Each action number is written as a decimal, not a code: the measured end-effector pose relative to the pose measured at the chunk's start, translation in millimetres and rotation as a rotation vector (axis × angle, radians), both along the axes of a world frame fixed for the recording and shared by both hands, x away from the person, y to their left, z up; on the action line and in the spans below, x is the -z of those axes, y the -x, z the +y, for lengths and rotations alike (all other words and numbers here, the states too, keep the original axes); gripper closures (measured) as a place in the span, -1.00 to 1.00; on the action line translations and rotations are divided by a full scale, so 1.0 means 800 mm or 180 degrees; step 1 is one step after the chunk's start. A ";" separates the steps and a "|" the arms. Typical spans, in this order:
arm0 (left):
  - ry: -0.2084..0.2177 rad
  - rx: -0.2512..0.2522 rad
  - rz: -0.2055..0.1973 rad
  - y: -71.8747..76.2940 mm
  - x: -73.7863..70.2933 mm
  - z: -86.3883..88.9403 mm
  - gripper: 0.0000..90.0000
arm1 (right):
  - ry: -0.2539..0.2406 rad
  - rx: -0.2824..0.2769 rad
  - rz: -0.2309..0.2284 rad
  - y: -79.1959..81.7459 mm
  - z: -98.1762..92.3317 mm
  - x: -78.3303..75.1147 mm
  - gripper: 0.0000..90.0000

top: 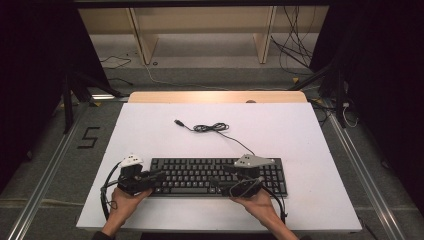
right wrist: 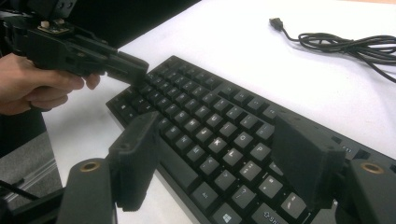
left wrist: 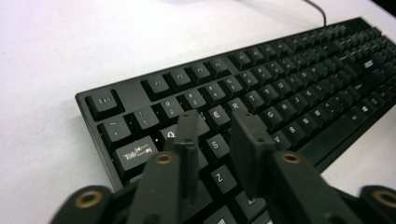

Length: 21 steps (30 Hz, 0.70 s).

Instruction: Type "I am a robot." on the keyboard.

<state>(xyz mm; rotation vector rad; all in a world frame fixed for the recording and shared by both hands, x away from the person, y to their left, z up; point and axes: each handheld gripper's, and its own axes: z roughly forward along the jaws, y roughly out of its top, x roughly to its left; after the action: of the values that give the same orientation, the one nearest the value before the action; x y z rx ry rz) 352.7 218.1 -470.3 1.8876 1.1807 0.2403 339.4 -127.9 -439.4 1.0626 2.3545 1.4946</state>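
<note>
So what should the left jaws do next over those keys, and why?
Probably ease the left gripper down so one jaw tip presses a key. Its jaws stand narrowly apart just above the left letter keys of the keyboard, gripping nothing, while the right gripper hovers open.

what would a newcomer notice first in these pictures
A long black full-size keyboard lies near the front edge of the white tabletop, with both hand-held black two-jaw grippers hovering over it: the left gripper above its left-end keys, the right gripper with jaws spread wide. Behind it, the keyboard's thin black USB cable lies loosely coiled and unplugged.
</note>
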 end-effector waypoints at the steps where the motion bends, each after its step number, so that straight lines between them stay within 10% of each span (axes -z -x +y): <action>1: -0.0034 0.0013 0.0001 -0.001 0.001 -0.001 0.69 | 0.0004 0.0002 0.0000 0.000 0.000 0.000 -0.27; 21: -0.0293 0.0014 0.0138 -0.008 0.012 -0.006 0.98 | -0.0007 -0.0026 -0.0030 0.002 0.003 0.000 -0.34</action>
<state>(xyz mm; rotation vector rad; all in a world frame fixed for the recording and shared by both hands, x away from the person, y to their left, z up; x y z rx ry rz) 359.3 213.0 -480.0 1.9841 1.2124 0.2565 337.7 -125.5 -439.4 1.0454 2.3543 1.5018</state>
